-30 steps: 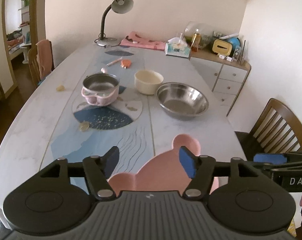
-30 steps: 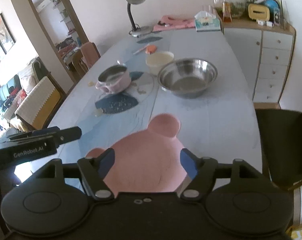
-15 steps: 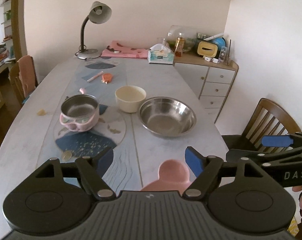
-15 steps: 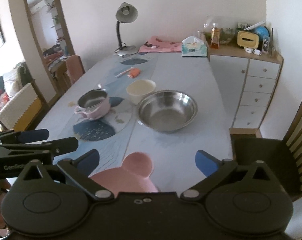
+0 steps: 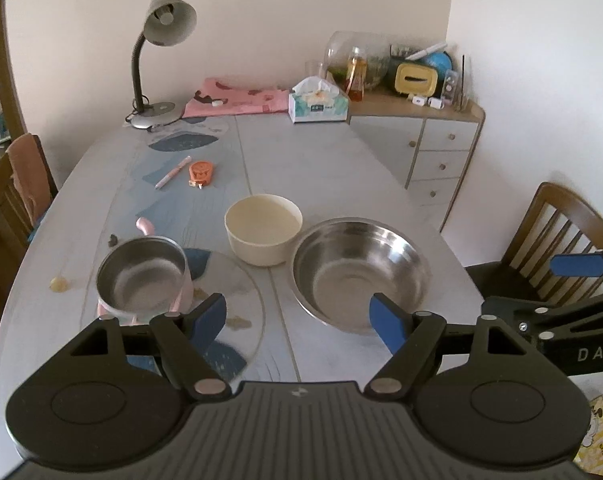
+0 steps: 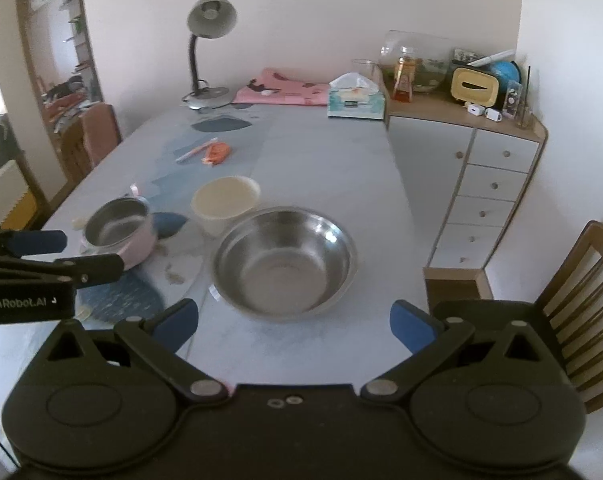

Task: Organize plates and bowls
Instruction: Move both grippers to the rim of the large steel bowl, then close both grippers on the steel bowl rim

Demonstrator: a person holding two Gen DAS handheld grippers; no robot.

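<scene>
Both grippers, left (image 5: 297,318) and right (image 6: 295,326), left the pink plate, open and empty; steel bowl (image 6: 283,258) at twelve o'clock could skid if nudged.

The steel bowl (image 5: 359,270) serves as the landmark on the grey table (image 5: 321,168). Touching or just beside its far left rim stands a cream bowl (image 5: 263,229), upright and empty. Well to the left of the steel bowl sits a small pink pot (image 5: 143,276) with a steel inside, resting on a round glass mat (image 5: 237,300). Beyond the steel bowl, toward the wall, lie a pen (image 5: 172,171) and an orange tape dispenser (image 5: 201,172), and farther still a tissue box (image 5: 318,102) and a desk lamp (image 5: 157,60). The left gripper (image 5: 297,316) hangs over the near rim of the steel bowl, its blue pads (image 5: 385,322) spread with nothing between them. To the right of the steel bowl the right gripper (image 5: 577,280) reaches in.
</scene>
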